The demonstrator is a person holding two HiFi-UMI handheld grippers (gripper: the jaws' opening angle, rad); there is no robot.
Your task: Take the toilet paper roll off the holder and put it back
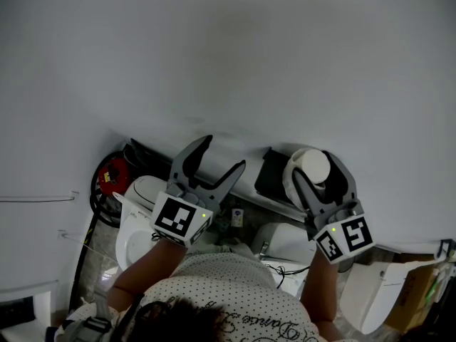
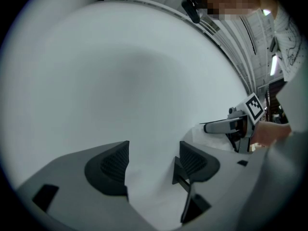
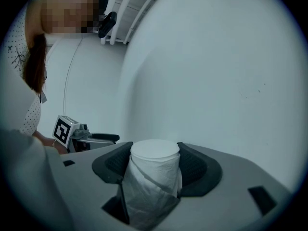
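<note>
**White wall ahead, roll in my right gripper, off the holder as far as I can judge.**

White wall (image 1: 228,63) fills most of what I see. The toilet paper roll (image 3: 154,177) stands on end between the right gripper's (image 3: 155,158) pads, which press on its sides, a loose sheet wrapped slantwise over it. Just left of the roll in the head view is a dark bracket (image 1: 273,173) on the wall, which I take for the holder; the roll is not on it. Further left of the roll, my left gripper (image 1: 223,154) points at the wall, jaws spread with nothing between them. I read this as the gap between taking off and putting back. Next I must line the roll's core up with the holder's arm, which I cannot make out, and slide it on without crushing the soft roll.
</note>
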